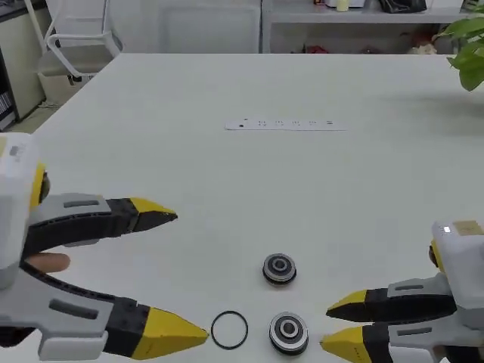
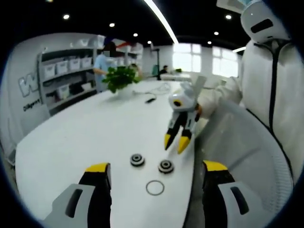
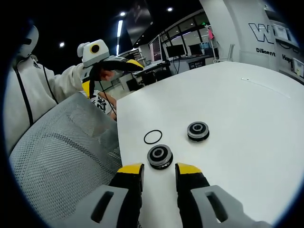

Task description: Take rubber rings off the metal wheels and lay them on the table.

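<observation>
Two metal wheels stand on the white table: one [image 1: 279, 268] farther from me, one [image 1: 288, 332] at the near edge. A loose black rubber ring [image 1: 229, 330] lies flat just left of the near wheel. My left gripper [image 1: 178, 276] is wide open at the left, its lower yellow tip close to the ring. My right gripper [image 1: 333, 327] sits at the lower right, jaws a little apart, tips pointing at the near wheel [image 3: 159, 156] with nothing between them. The left gripper view shows the ring [image 2: 155, 187] and both wheels [image 2: 166, 166] [image 2: 137, 159] ahead of its jaws.
A white power strip [image 1: 286, 125] lies across the table's middle. A plant [image 1: 469, 47] stands at the far right edge. A white chair [image 1: 72, 34] is beyond the far left corner. A mesh chair [image 3: 61, 152] sits at the table's near edge.
</observation>
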